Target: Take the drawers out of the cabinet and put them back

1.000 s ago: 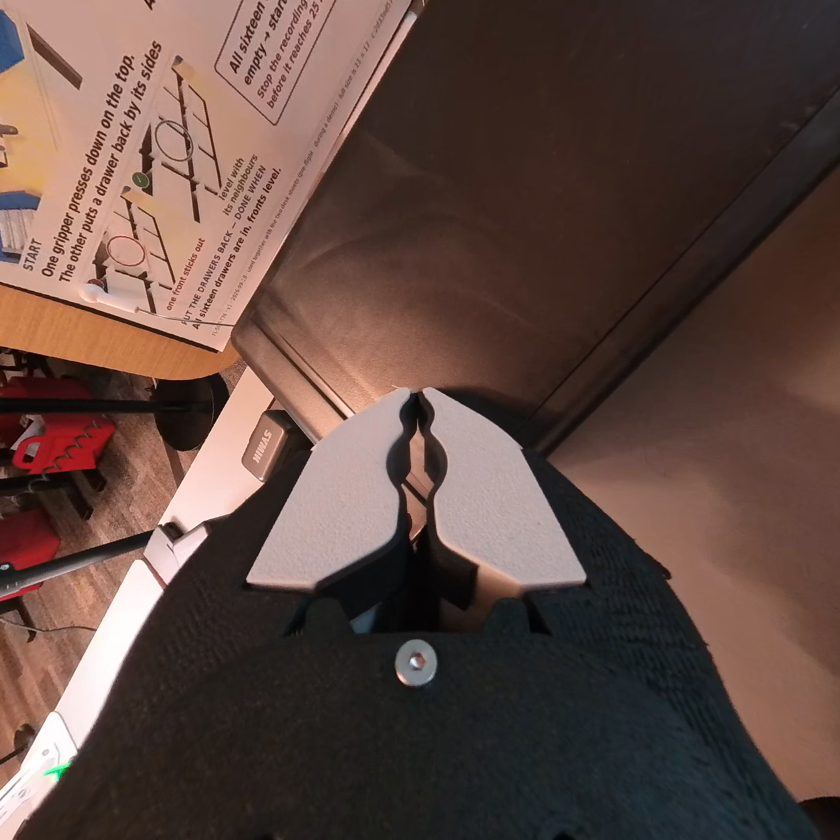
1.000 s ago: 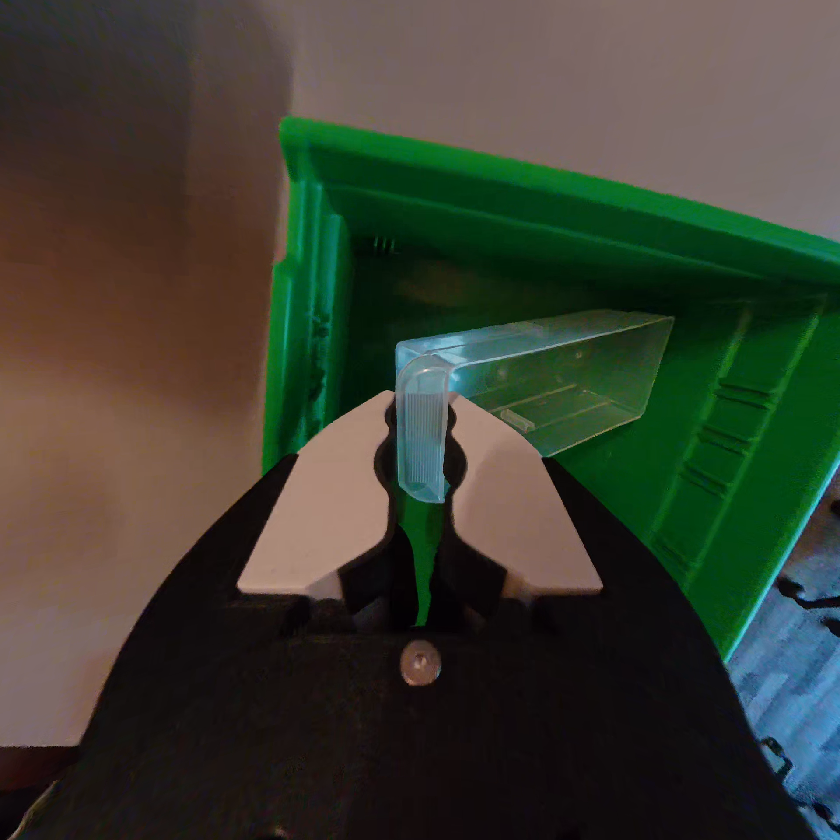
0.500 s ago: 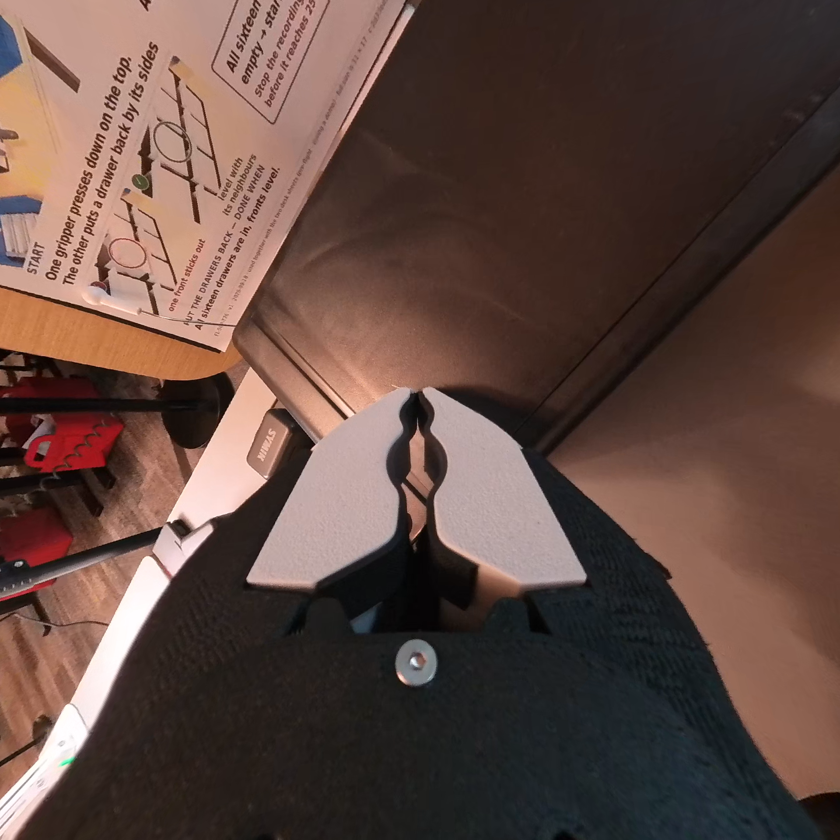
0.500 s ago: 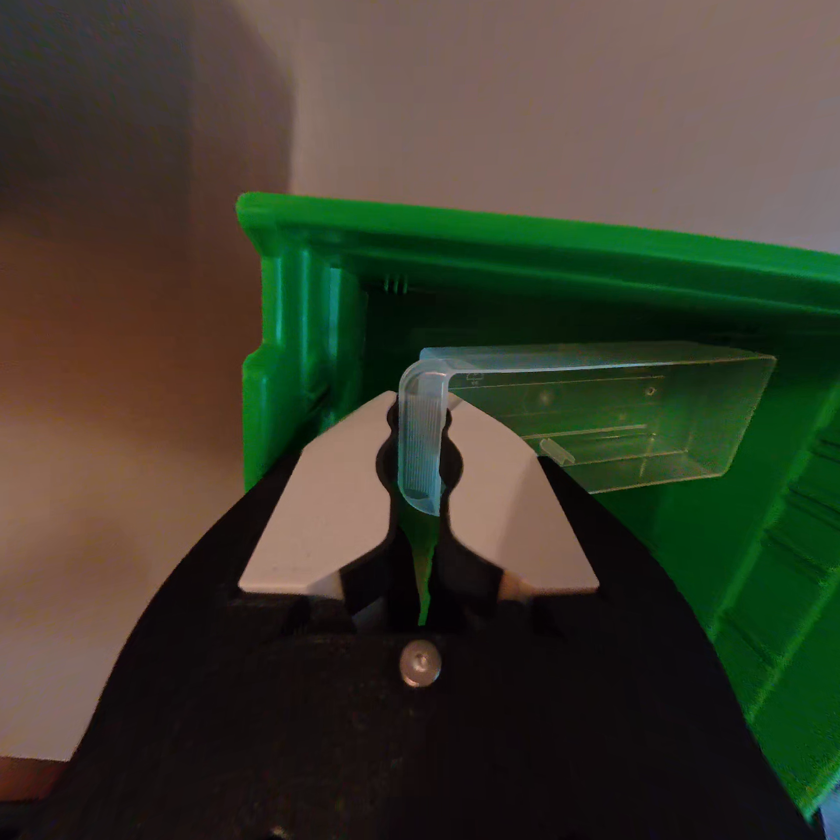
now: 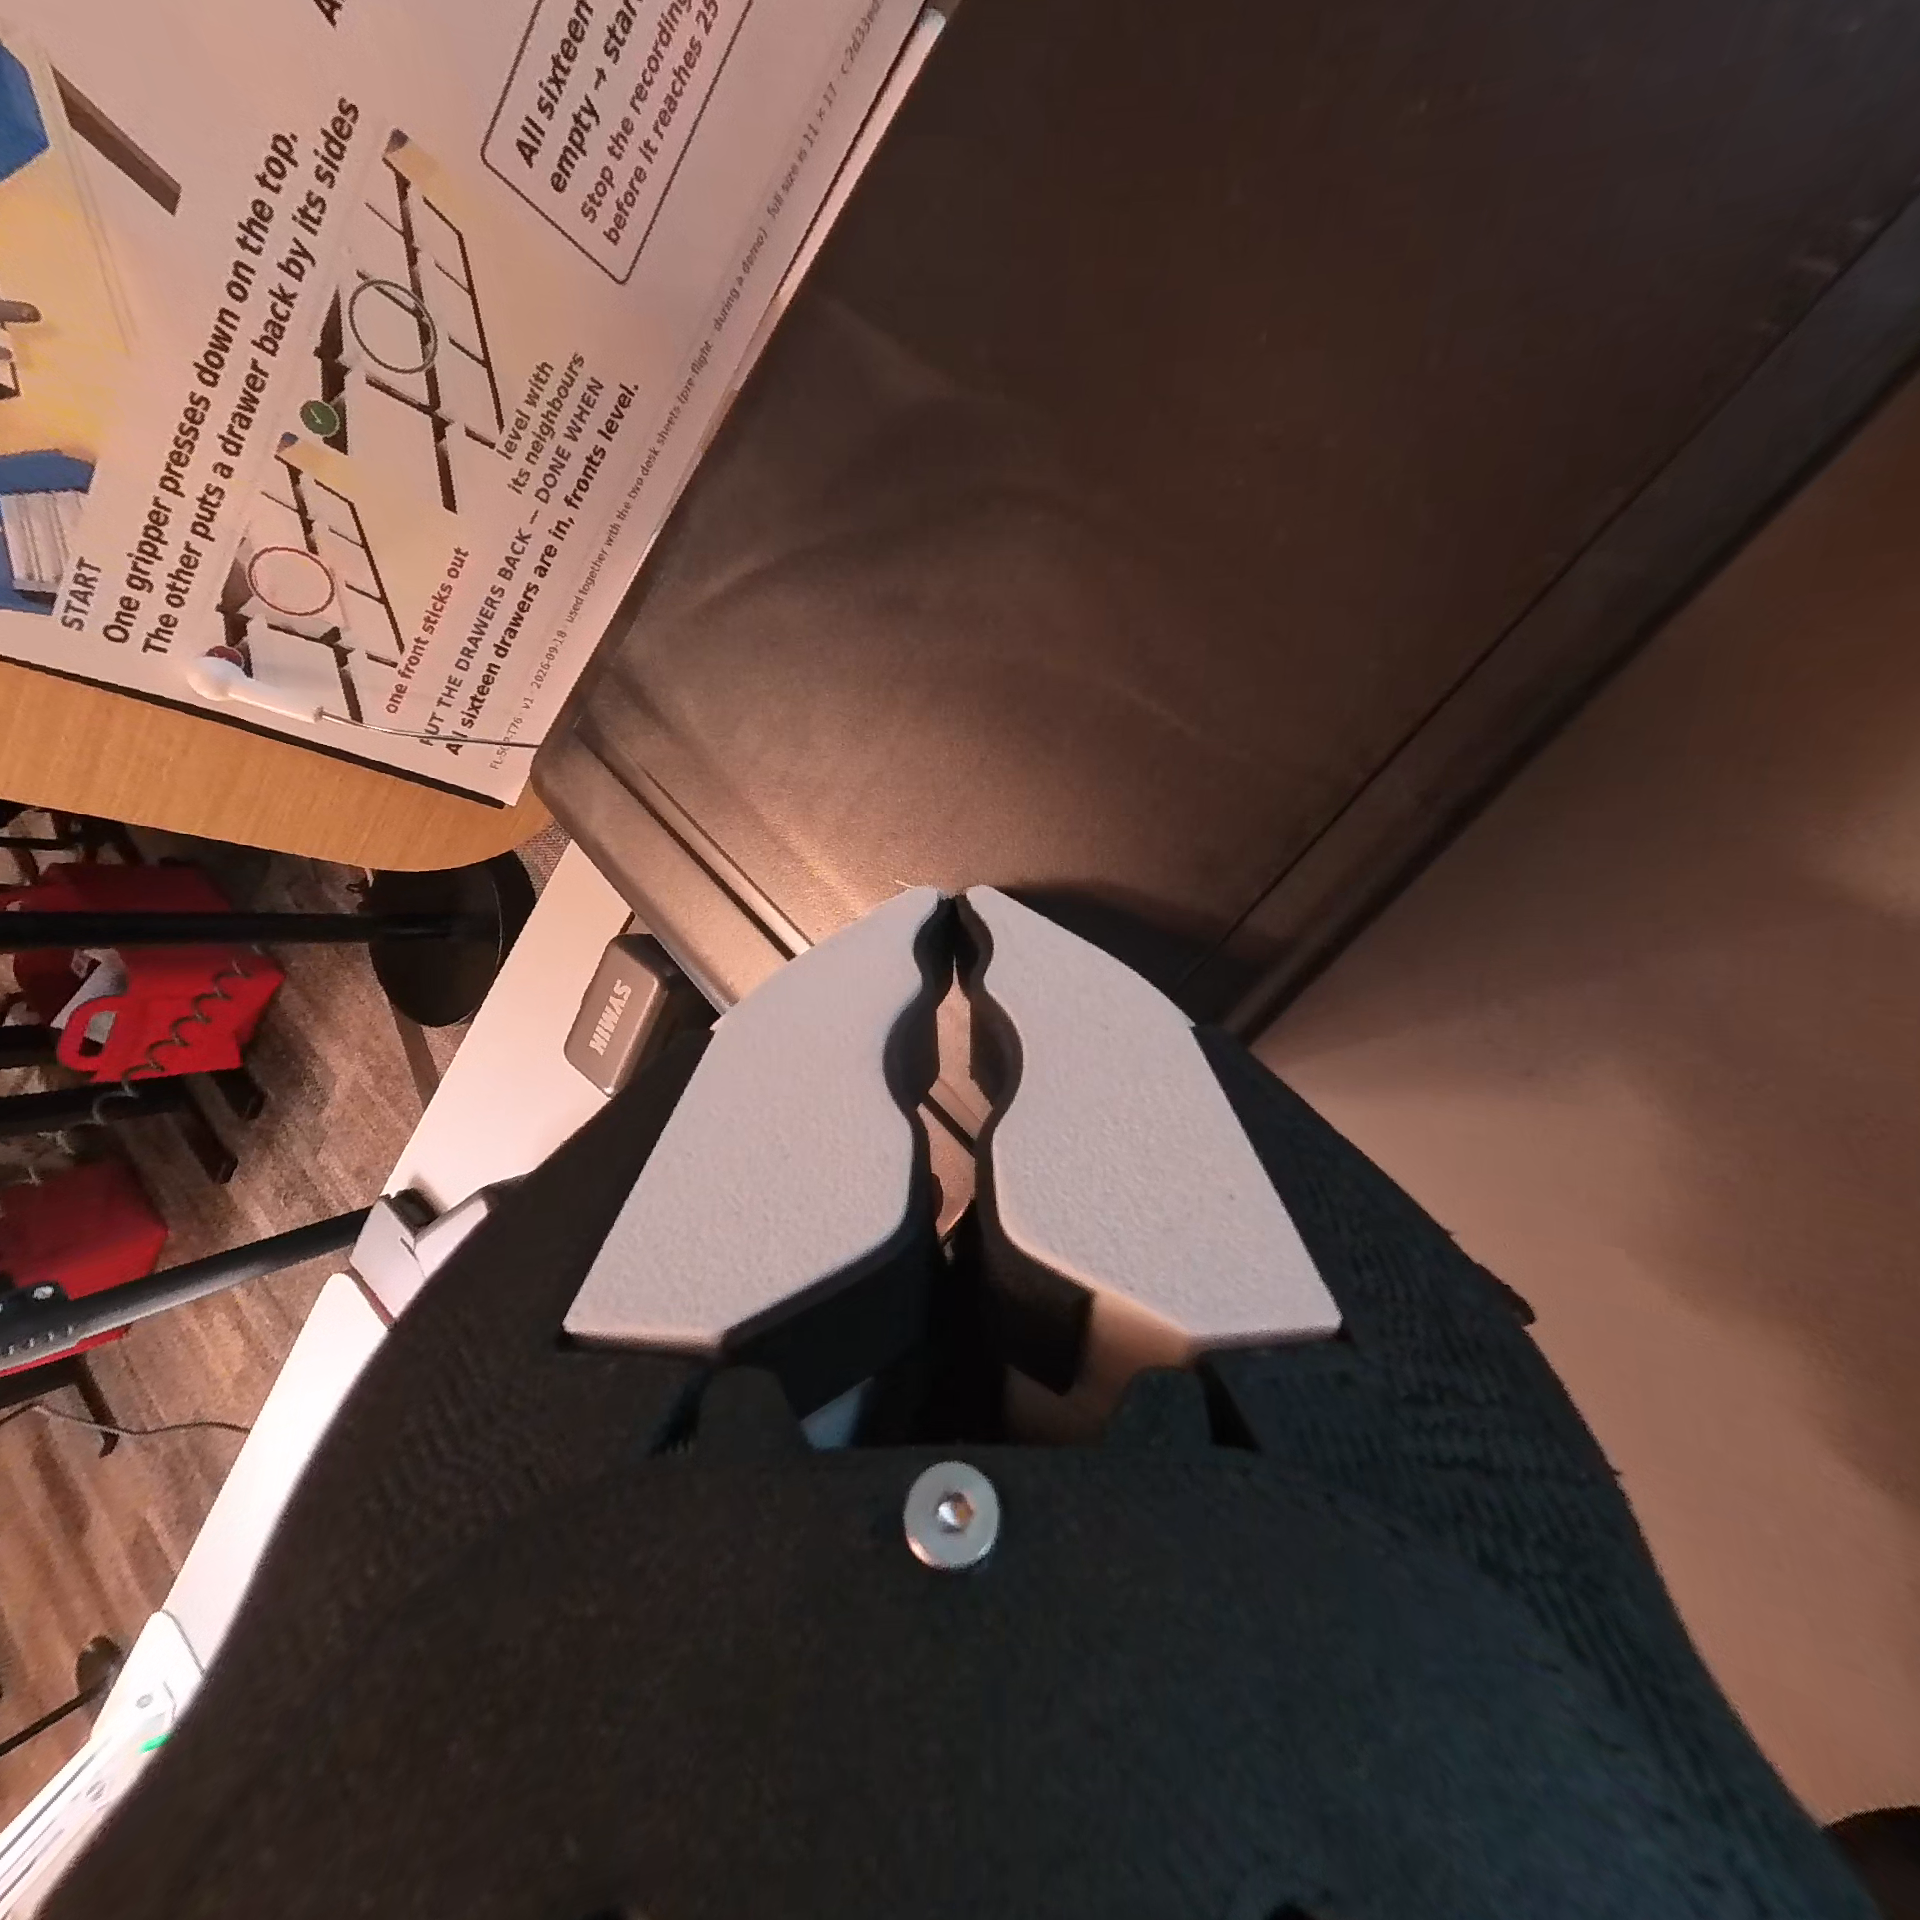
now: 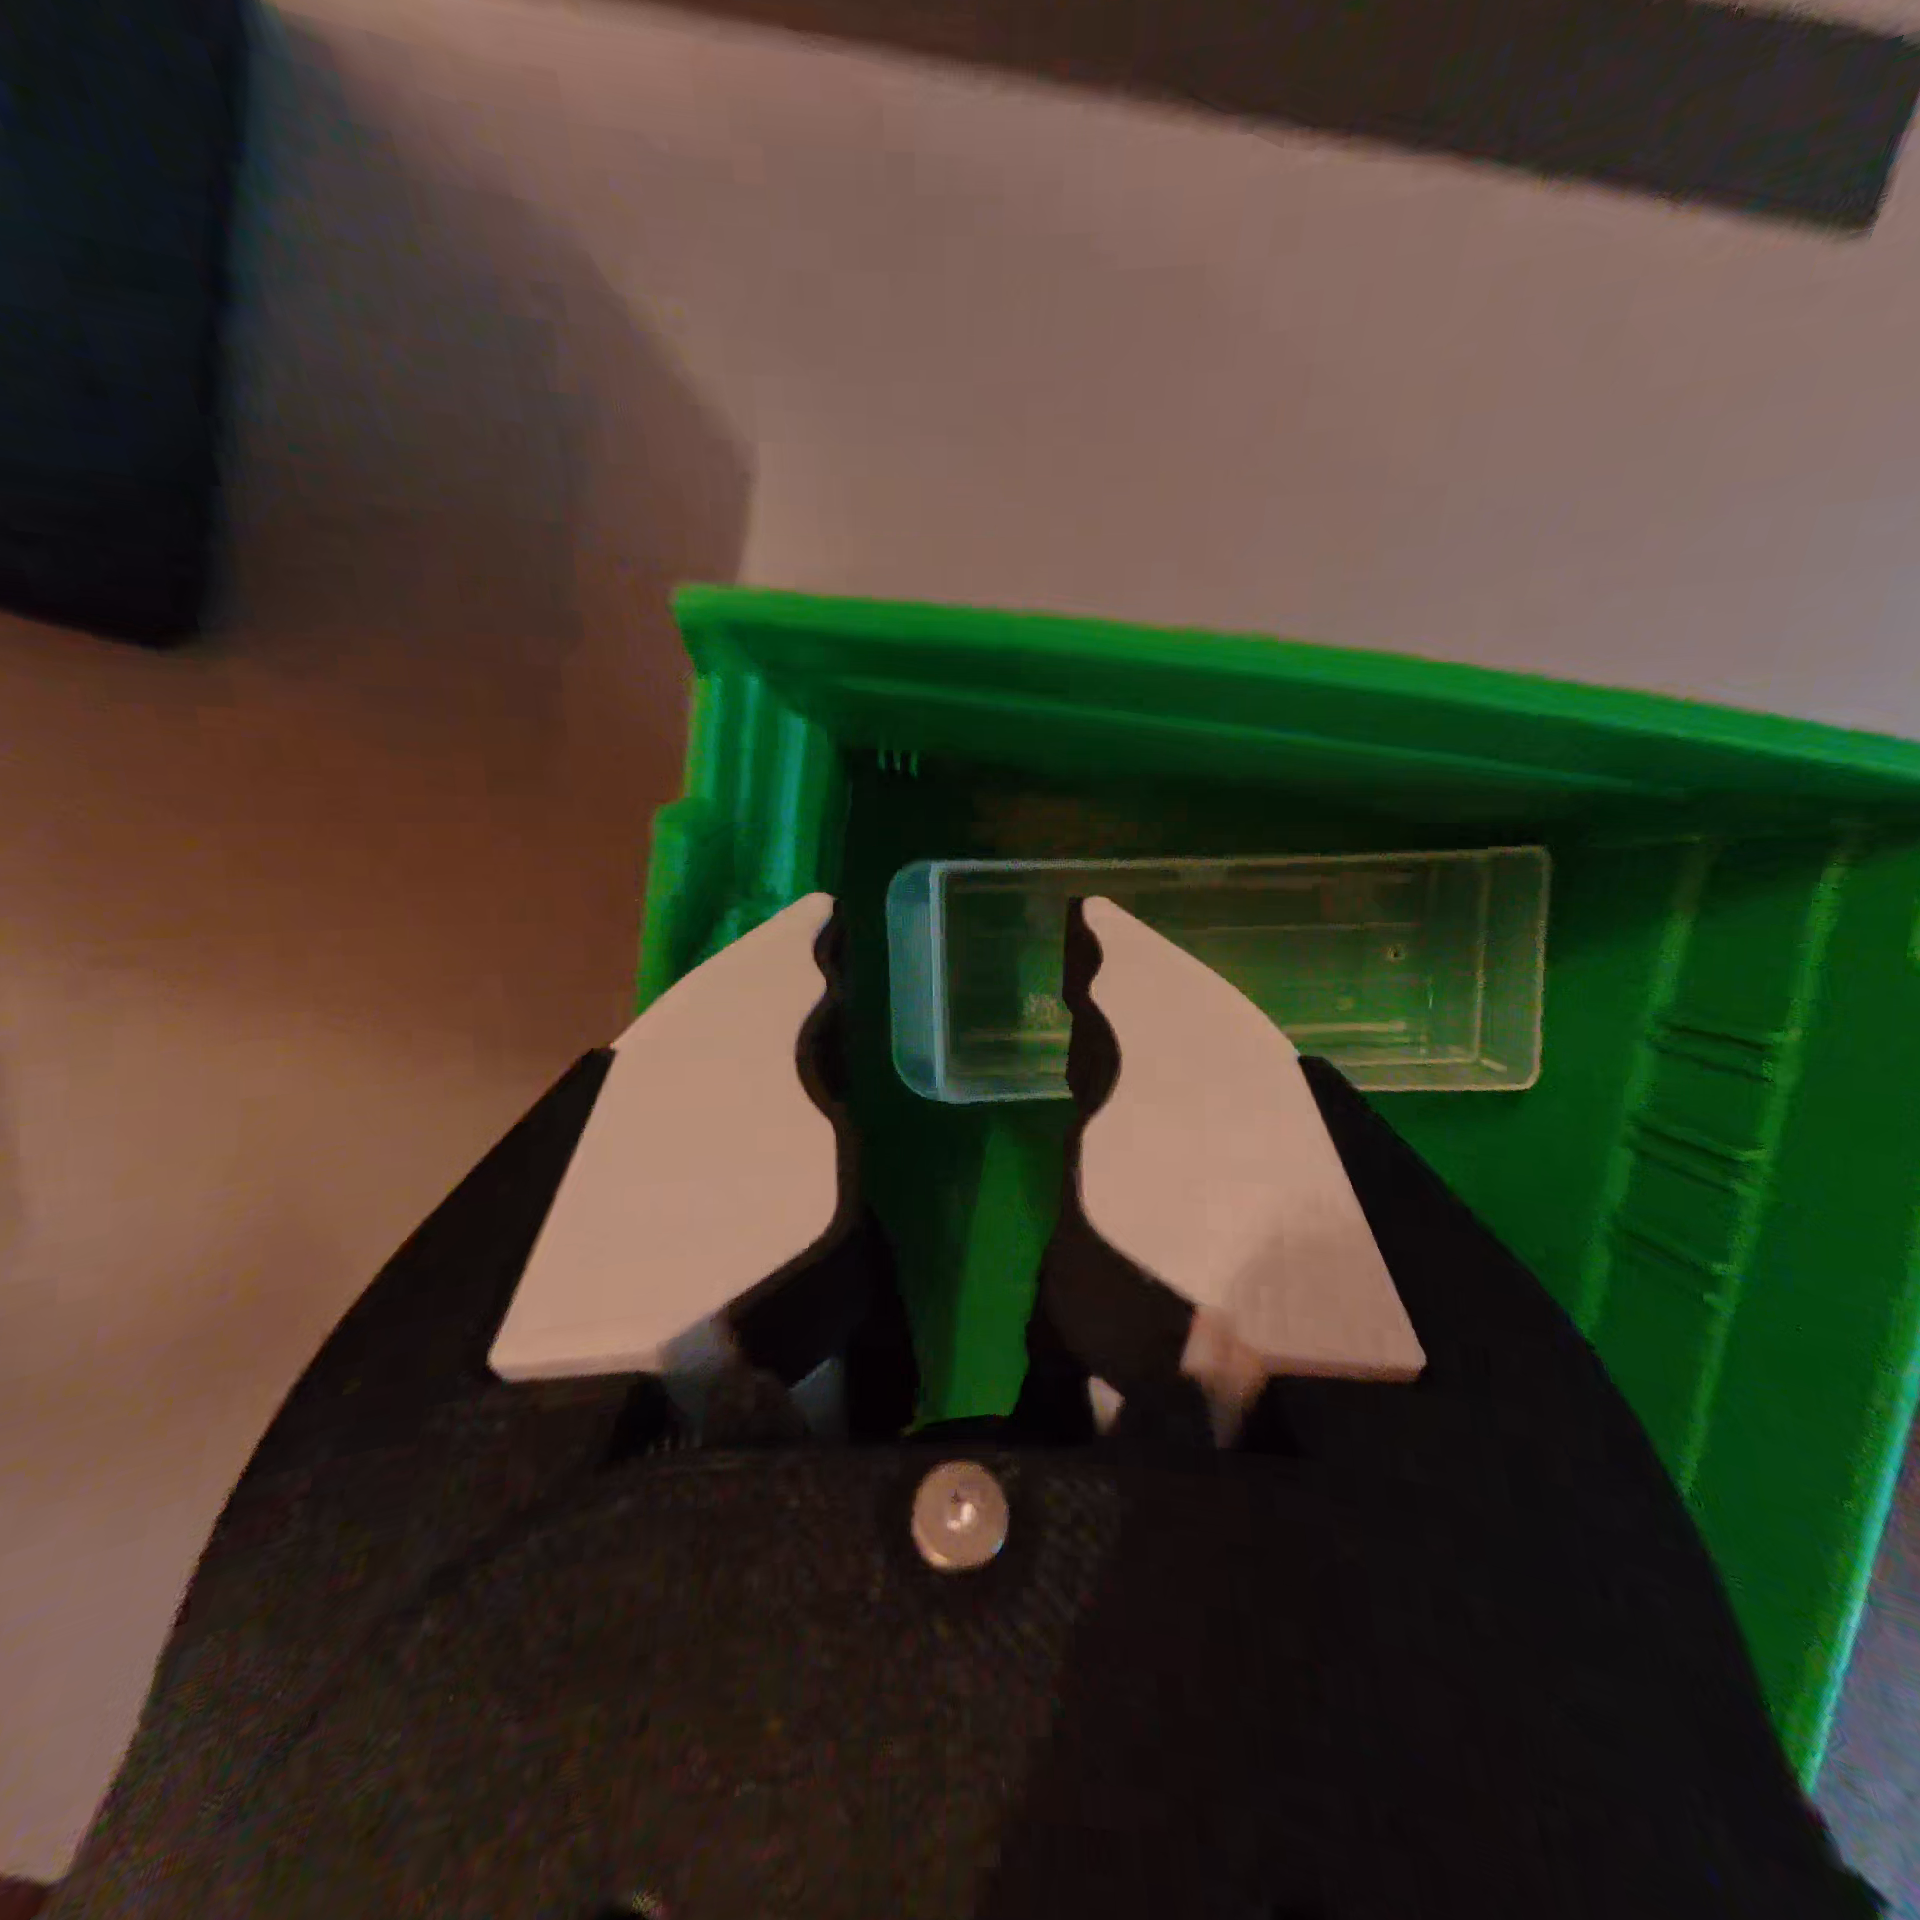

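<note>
In the right wrist view a clear plastic drawer (image 6: 1299, 971) lies inside a green bin (image 6: 1766, 1195), near the bin's far left corner. My right gripper (image 6: 956, 914) is open and empty just above the drawer's left end, its fingers apart on either side of that end. In the left wrist view my left gripper (image 5: 954, 904) is shut with nothing between its fingertips, and its tips rest on the dark top of the cabinet (image 5: 1195, 468). The cabinet's front and its drawers are hidden.
A printed instruction sheet (image 5: 343, 343) lies on a wooden table (image 5: 208, 790) to the left of the cabinet. Red objects (image 5: 156, 1018) and black stand legs are on the floor below. A pale tabletop (image 6: 1247, 416) surrounds the green bin.
My right gripper has opened and let go of the clear drawer, which now lies flat in the green bin. The right view has pulled back. My left gripper has not moved.
</note>
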{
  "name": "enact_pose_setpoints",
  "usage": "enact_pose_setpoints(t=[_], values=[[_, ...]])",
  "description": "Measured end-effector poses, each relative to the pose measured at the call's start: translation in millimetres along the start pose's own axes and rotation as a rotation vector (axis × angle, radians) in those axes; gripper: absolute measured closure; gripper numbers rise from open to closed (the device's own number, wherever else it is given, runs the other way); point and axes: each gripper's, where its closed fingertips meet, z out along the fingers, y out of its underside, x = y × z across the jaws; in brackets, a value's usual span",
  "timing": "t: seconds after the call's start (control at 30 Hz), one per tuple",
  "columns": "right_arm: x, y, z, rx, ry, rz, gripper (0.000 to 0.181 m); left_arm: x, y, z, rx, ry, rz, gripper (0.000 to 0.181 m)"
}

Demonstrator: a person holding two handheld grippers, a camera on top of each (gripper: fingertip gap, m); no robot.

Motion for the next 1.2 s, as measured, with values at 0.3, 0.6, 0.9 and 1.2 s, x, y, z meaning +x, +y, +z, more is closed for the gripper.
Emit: enact_pose_setpoints(t=[0.3, 0.6, 0.9, 1.2], values=[[-120.7, -52.5, -128.6, 0.795, -0.183, -0.136, 0.116, -0.8, -0.2, -0.6, 0.021, -0.020, 0.022, 0.181], [-202.9, 14.8, -78.2, 1.136, -0.091, -0.437, 0.123, -17.8, -19.1, -66.2, 0.582, -0.176, -0.213, 0.143], [-198.2, 19.5, -60.3, 1.200, -0.149, -0.365, 0.102, 5.2, 7.9, -174.7, 1.345, -0.210, -0.382, 0.107], [-197.4, 18.8, -57.9, 1.198, -0.204, -0.345, 0.072, -20.1, 28.0, -174.2, 1.376, -0.243, -0.491, 0.095]])
